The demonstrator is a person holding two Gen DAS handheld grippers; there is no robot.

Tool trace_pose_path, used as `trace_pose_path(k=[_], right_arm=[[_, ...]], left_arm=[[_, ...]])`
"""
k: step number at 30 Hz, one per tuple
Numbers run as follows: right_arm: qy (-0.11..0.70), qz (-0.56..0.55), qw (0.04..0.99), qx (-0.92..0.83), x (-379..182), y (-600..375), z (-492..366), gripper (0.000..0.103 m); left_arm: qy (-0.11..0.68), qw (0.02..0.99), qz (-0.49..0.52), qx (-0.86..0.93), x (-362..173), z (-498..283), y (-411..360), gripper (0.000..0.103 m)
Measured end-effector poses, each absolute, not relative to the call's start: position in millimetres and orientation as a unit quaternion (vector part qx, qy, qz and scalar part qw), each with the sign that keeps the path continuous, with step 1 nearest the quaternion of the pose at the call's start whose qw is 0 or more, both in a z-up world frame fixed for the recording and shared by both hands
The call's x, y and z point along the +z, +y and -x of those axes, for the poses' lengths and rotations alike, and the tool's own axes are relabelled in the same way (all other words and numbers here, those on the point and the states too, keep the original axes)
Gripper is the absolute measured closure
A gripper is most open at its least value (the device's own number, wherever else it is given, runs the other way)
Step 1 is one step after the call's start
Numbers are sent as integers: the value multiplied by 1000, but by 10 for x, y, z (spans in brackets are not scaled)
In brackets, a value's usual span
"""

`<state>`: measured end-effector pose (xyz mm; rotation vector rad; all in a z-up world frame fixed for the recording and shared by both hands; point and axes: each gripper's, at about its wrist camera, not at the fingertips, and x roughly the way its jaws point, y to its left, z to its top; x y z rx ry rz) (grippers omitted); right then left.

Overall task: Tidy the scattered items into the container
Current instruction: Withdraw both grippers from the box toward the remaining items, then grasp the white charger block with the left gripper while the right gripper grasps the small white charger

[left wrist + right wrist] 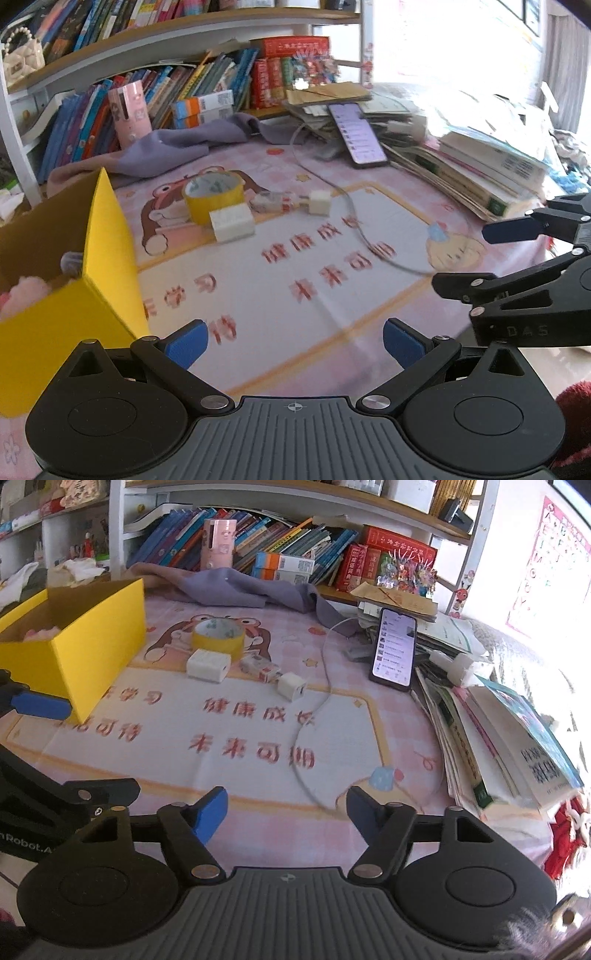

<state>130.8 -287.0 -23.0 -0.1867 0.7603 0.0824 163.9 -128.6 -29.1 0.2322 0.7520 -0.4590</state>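
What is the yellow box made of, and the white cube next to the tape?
The yellow box looks like cardboard: matte yellow outside, plain brown inside, with sharp folded edges. The white cube beside the tape seems hard, smooth plastic, probably a charger.

Each wrist camera peers forward and downward past its own jaws, sharing the tape roll (213,196) (218,637) ahead (left view sits nearer the yellow box (66,325) (96,646))
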Motion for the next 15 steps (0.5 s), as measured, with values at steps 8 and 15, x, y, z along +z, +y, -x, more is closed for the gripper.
trace_pose_path(k=[8,15], right_arm=[[377,98,916,94,-191,-3035,-1977,40],[380,107,907,148,-255,-3126,-2621,45]], left_arm=[[378,906,-96,-163,-245,-2170,-1440,1],[388,912,-85,-106,-259,-2660,-1547,3]])
